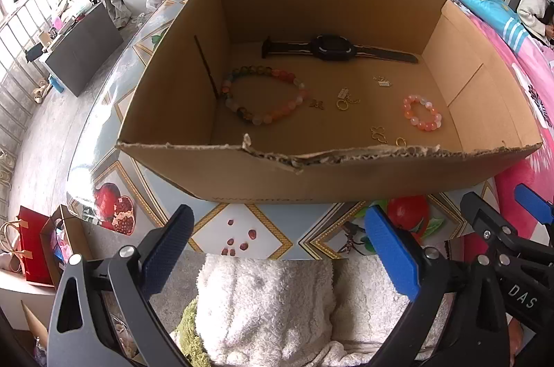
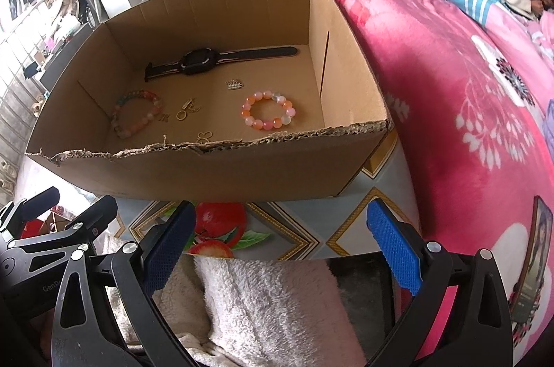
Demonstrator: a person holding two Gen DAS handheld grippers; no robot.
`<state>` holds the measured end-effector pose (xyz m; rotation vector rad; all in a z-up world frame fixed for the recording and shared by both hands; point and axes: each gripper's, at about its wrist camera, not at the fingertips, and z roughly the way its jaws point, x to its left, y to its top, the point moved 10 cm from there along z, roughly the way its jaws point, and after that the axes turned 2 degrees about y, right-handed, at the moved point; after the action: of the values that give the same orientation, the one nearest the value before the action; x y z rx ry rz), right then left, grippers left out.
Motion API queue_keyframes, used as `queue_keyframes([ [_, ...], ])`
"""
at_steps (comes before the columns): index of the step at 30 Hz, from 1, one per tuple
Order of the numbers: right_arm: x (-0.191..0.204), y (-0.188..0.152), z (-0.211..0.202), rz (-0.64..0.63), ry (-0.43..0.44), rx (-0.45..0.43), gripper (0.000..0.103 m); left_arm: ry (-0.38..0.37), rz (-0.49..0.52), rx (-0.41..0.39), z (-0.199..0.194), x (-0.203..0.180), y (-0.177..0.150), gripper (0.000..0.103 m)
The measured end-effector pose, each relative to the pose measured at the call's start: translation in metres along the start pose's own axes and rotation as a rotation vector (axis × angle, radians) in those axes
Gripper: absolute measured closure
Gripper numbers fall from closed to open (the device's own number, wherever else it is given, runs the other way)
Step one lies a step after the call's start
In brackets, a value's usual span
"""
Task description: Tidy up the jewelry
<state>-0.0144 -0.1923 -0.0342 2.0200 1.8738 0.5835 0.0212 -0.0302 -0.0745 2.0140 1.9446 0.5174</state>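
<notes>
"DAS" on right tongs (image 1: 526, 211)

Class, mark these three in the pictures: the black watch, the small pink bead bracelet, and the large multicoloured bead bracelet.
black watch (image 1: 333, 46), left wrist view, on its face.
small pink bead bracelet (image 2: 289, 113), right wrist view, on a right-side bead.
large multicoloured bead bracelet (image 1: 258, 119), left wrist view, on a near-side bead.

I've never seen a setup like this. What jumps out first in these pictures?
A big cardboard box with a ragged torn front rim sits on a fruit-patterned table. On its floor lie a black watch at the back, a large multicoloured bead bracelet on the left and a small pink one on the right. Two blue-padded grippers, left and right, wait open outside it.
</notes>
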Motion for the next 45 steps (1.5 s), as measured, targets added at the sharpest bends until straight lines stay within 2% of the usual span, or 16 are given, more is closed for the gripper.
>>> queue_keyframes([
  [45,-0.0032,-0.0009,-0.0038,-0.004,-0.009,-0.003,0.008,-0.006,-0.001,0.003,-0.0011,-0.0008,-0.0013,0.007],
])
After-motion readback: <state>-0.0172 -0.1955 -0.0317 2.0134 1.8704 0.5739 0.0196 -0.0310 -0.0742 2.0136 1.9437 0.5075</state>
